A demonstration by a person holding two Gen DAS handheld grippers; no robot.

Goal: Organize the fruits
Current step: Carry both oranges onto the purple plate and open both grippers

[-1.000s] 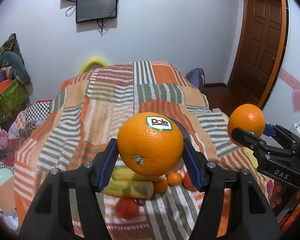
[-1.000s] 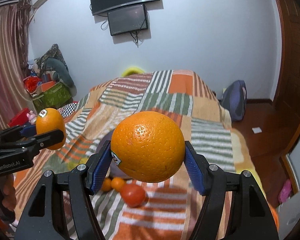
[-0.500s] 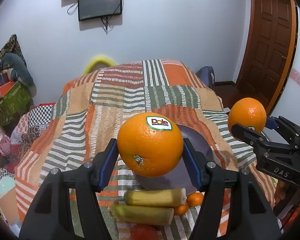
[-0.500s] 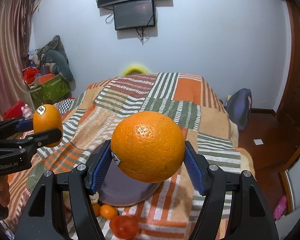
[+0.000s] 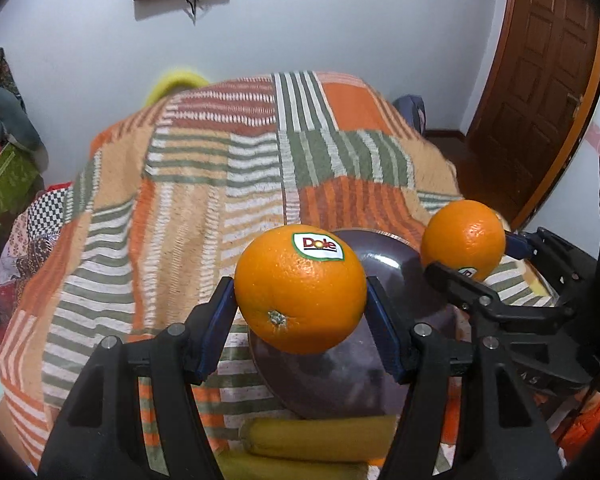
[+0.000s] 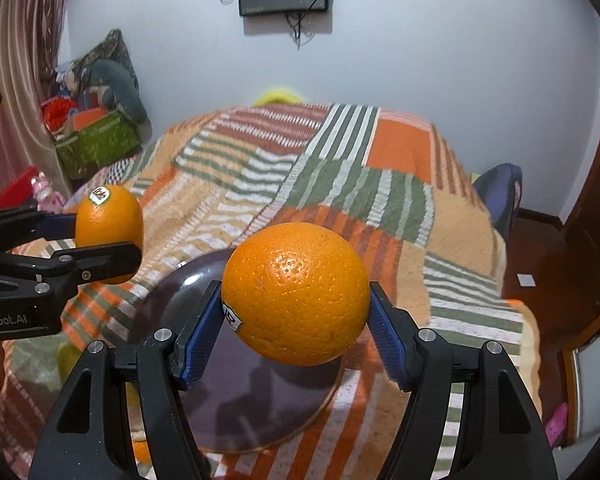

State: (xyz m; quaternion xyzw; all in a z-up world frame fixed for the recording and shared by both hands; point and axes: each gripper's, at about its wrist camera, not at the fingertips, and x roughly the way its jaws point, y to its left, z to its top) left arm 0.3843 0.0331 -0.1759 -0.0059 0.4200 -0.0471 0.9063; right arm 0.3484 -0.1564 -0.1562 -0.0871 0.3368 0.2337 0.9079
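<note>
Bedspread [image 5: 204, 184] below tool-clamped orange [image 5: 300, 294]

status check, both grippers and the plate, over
Left gripper shut on Dole orange. Right gripper shut on second orange. Both above dark plate, bare. Bananas beside its near rim.

An orange with a Dole sticker [image 5: 300, 294] and a second orange [image 6: 296, 294] hang above a dark round plate [image 6: 256, 396] on the striped blanket, bananas [image 5: 320, 434] lying just beside its near rim.
</note>
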